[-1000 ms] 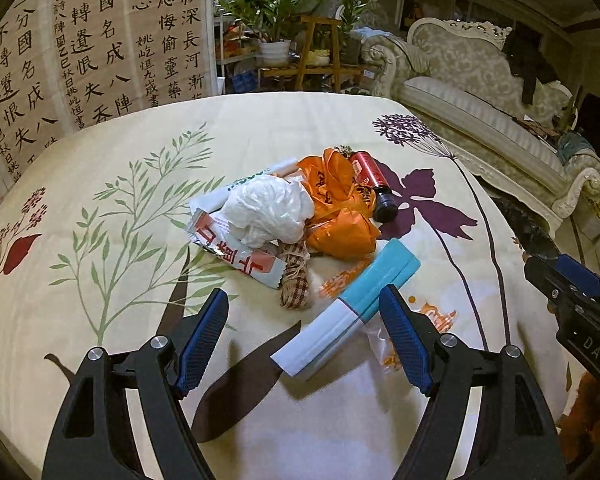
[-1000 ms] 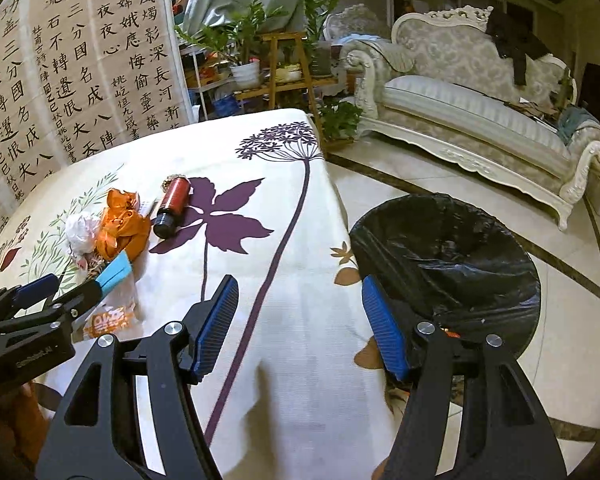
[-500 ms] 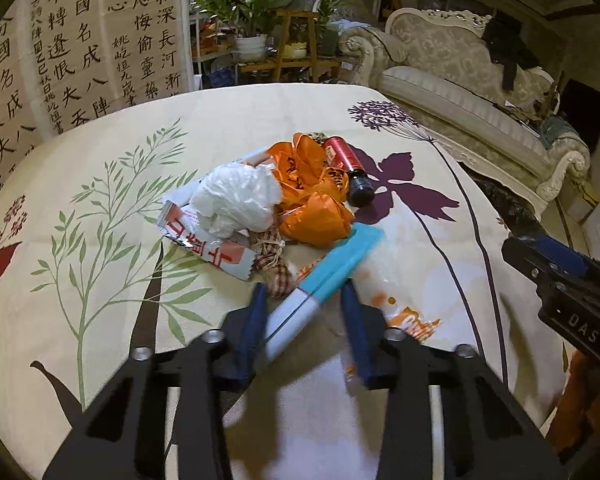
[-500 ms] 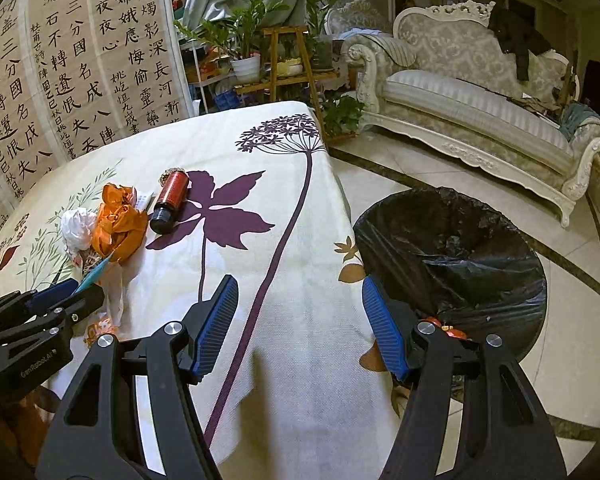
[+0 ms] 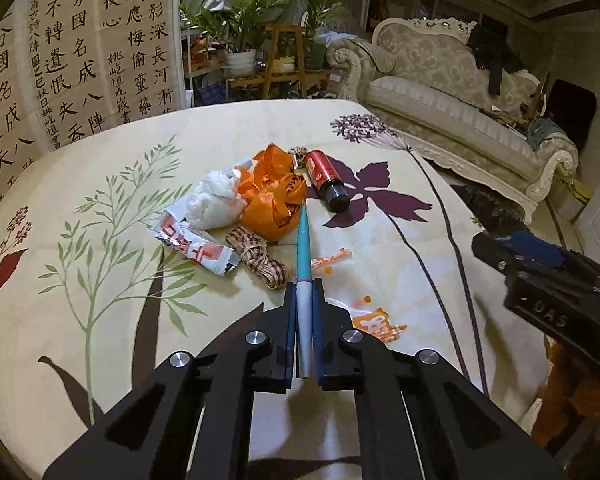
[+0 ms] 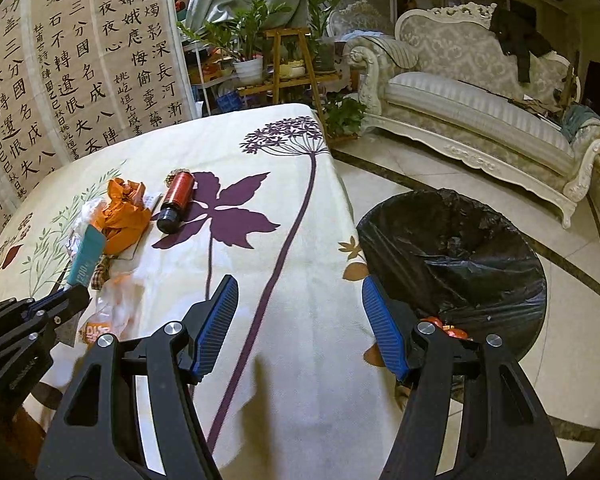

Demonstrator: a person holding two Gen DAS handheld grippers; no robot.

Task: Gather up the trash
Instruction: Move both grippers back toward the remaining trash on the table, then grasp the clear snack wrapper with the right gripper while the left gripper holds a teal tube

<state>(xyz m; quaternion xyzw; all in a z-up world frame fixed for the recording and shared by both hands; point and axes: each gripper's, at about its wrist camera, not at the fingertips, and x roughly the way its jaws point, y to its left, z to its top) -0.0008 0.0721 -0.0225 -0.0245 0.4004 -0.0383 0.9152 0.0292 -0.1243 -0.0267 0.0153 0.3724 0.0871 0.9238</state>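
My left gripper point(image 5: 303, 292) is shut on a flat teal and white packet point(image 5: 302, 252), held edge-on above the table; it also shows in the right wrist view point(image 6: 86, 256). Beyond it lies a trash pile: an orange bag point(image 5: 274, 200), a white crumpled bag point(image 5: 216, 202), a red and white wrapper point(image 5: 196, 250), a checked ribbon point(image 5: 260, 260) and a red bottle with a black cap point(image 5: 325, 178). My right gripper point(image 6: 296, 324) is open and empty over the table's right edge, next to a bin lined with a black bag point(image 6: 460, 264).
A clear wrapper with orange print point(image 5: 374, 322) lies on the floral tablecloth point(image 5: 100, 280). A cream sofa point(image 6: 480, 104) stands behind the bin. A calligraphy screen point(image 5: 60, 60) and potted plants point(image 5: 240, 32) stand at the back.
My left gripper has shut on the teal and white packet and lifted it, turning it edge-on. The right gripper has stayed open, nearly still.
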